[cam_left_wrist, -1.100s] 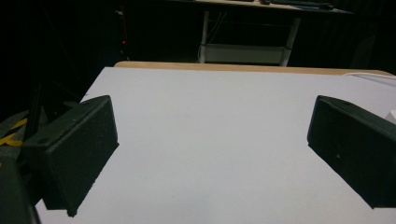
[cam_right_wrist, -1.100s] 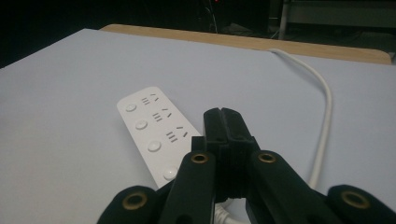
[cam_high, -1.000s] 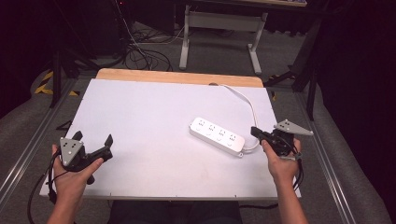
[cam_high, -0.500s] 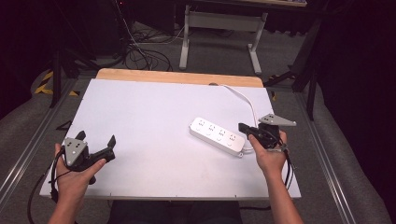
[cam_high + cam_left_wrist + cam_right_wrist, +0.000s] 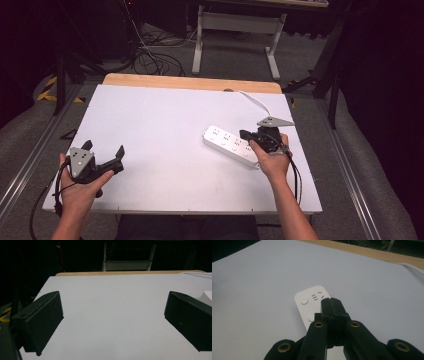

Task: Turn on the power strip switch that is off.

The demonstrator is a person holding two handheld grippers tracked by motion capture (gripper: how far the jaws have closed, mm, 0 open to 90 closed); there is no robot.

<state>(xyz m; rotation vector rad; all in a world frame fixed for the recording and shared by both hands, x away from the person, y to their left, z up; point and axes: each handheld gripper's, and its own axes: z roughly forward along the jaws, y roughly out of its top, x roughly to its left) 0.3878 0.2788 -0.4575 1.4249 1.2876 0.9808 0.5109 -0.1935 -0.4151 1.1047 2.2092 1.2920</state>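
A white power strip (image 5: 227, 143) lies on the right half of the white table (image 5: 165, 125), its white cable (image 5: 255, 101) curving off toward the far edge. My right gripper (image 5: 244, 134) hovers over the strip's near end with its two black jaws pressed together and nothing between them. In the right gripper view the shut jaws (image 5: 331, 303) point along the power strip (image 5: 310, 302), whose round switches and slot holes show ahead. My left gripper (image 5: 103, 153) rests at the table's near left with its jaws spread wide; between its fingers (image 5: 41, 317) lies bare table.
A wooden strip (image 5: 195, 83) runs along the table's far edge. Beyond it stand a metal stand (image 5: 235, 25) and floor cables (image 5: 150, 55). Metal rails (image 5: 30, 160) flank both sides of the table.
My right gripper has moved left, from beside the strip's right end to over its near end. The left gripper has stayed put.
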